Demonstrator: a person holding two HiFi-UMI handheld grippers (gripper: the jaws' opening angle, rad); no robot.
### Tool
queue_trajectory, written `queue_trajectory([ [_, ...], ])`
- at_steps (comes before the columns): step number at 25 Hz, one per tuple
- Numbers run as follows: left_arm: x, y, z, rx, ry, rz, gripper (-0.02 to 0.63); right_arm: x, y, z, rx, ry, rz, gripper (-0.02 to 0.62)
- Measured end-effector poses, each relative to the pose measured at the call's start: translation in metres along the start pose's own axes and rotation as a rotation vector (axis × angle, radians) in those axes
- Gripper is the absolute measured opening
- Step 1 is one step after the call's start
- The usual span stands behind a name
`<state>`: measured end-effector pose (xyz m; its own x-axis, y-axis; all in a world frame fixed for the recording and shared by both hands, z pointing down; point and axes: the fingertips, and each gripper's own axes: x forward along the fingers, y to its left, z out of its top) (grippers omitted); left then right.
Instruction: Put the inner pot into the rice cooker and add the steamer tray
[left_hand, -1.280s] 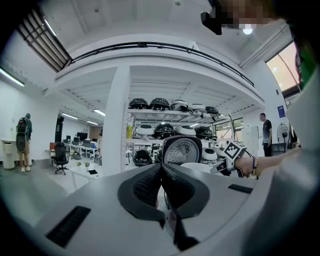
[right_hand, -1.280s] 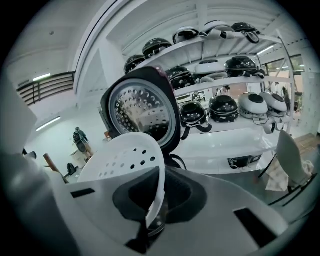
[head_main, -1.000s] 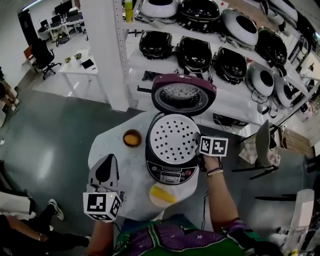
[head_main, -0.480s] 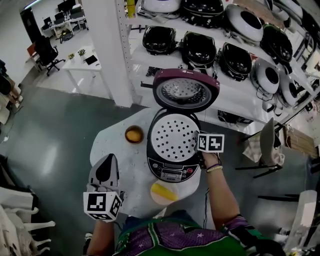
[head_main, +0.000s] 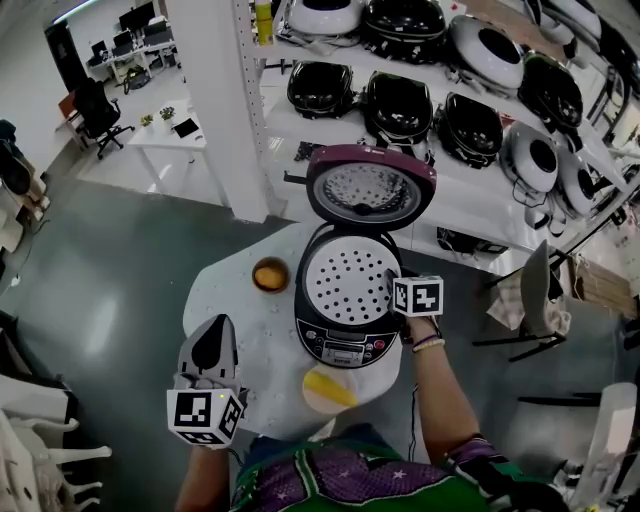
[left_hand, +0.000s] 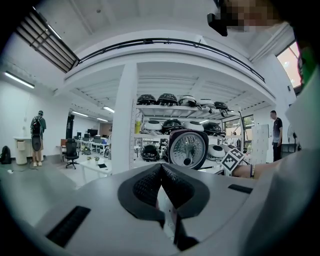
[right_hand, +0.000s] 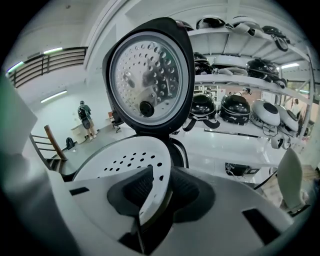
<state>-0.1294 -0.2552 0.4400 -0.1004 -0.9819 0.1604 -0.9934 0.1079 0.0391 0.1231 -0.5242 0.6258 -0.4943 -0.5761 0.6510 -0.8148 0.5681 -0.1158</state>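
Inside the rice cooker (head_main: 345, 345), the steamer tray (head_main: 349, 283) hides its interior.

Right tool (right_hand: 160, 186), at the 3 o'clock edge of the steamer tray (head_main: 345, 282), has just been opening its jaws, leaving the white rim loose between the pads; its marker cube (head_main: 417, 296) has rolled slightly, now showing one face more squarely
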Motion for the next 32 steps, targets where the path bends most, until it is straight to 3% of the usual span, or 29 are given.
queue_trajectory([
  [4,-0.002,-0.003,0.001,0.003,-0.004,-0.006,0.021,-0.008,-0.003,0.003,-0.009,-0.034,-0.013,0.172],
  [24,-0.020,-0.005,0.014,0.016,-0.047,-0.055,0.021,-0.089,0.008,-0.012,0.076,-0.250,-0.003,0.172],
  [32,-0.036,-0.001,0.023,0.002,-0.067,-0.153,0.021,-0.149,0.047,-0.021,0.077,-0.295,-0.044,0.178],
])
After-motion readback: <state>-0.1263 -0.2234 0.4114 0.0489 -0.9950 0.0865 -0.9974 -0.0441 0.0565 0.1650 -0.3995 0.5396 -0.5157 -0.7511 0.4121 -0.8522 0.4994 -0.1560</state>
